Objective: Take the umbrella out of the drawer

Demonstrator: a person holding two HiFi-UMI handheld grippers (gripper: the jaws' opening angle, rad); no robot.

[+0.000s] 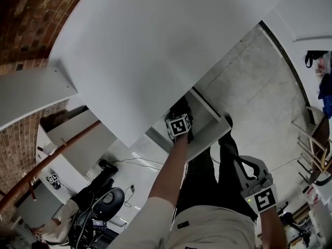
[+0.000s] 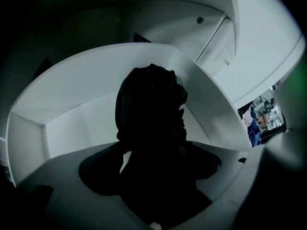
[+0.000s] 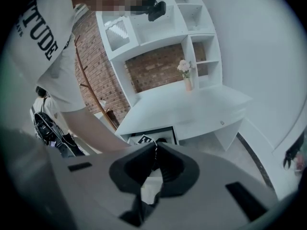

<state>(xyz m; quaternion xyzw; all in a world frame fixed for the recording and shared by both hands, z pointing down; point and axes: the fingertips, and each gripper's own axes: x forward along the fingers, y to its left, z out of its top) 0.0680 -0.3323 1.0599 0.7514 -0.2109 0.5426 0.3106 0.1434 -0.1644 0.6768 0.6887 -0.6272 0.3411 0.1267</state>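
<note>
The black folded umbrella (image 2: 151,104) lies inside the open white drawer (image 2: 72,123) under the desk. In the left gripper view it fills the space straight ahead of my left gripper (image 2: 152,147), whose jaws stand open around its near end; the dark fingers barely show against it. From the head view, the left gripper (image 1: 179,119) reaches down into the drawer (image 1: 210,131), its marker cube on top. My right gripper (image 1: 248,169) hangs back beside the person's leg. Its fingertips meet, shut on nothing (image 3: 154,146).
The white desk top (image 1: 155,51) overhangs the drawer. A shelf unit with a flower vase (image 3: 185,75) stands against a brick wall. A wooden chair (image 1: 316,154) is at the right. A seated person (image 1: 62,217) and a black office chair (image 1: 106,204) are at lower left.
</note>
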